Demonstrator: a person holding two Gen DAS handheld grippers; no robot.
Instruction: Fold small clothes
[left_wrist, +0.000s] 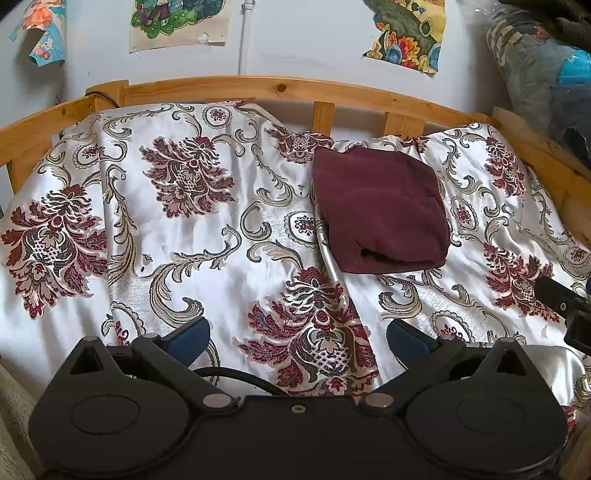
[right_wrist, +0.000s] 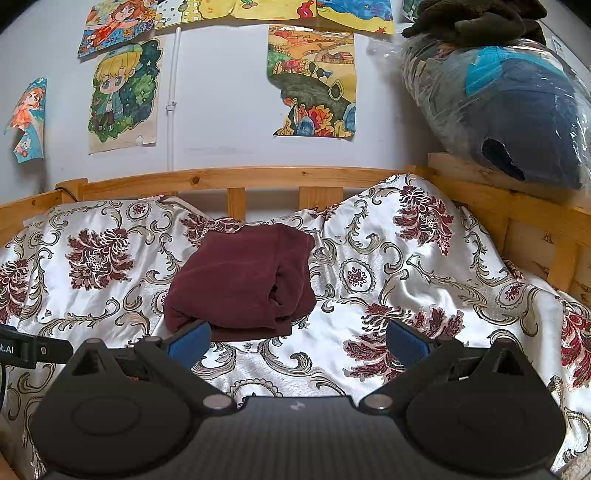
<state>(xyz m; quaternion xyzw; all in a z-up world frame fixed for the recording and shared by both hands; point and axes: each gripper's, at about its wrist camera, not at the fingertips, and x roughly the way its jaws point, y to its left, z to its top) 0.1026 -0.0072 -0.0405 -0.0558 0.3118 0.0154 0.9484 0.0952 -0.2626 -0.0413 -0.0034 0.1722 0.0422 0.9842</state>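
Observation:
A dark maroon garment (left_wrist: 380, 210) lies folded into a compact bundle on the floral bedspread (left_wrist: 192, 236), toward the back right in the left wrist view. In the right wrist view the same maroon garment (right_wrist: 243, 280) sits just ahead and left of centre. My left gripper (left_wrist: 297, 341) is open, its blue pads wide apart, well short of the bundle and holding nothing. My right gripper (right_wrist: 297, 341) is also open and empty; its left pad (right_wrist: 190, 345) overlaps the bundle's near edge in the image.
A wooden slatted bed rail (left_wrist: 258, 86) runs along the back and right side. Drawings hang on the wall (right_wrist: 122, 88). A plastic-wrapped bundle of bedding (right_wrist: 517, 110) rests on the right rail. The other gripper's black body (left_wrist: 569, 306) shows at the right edge.

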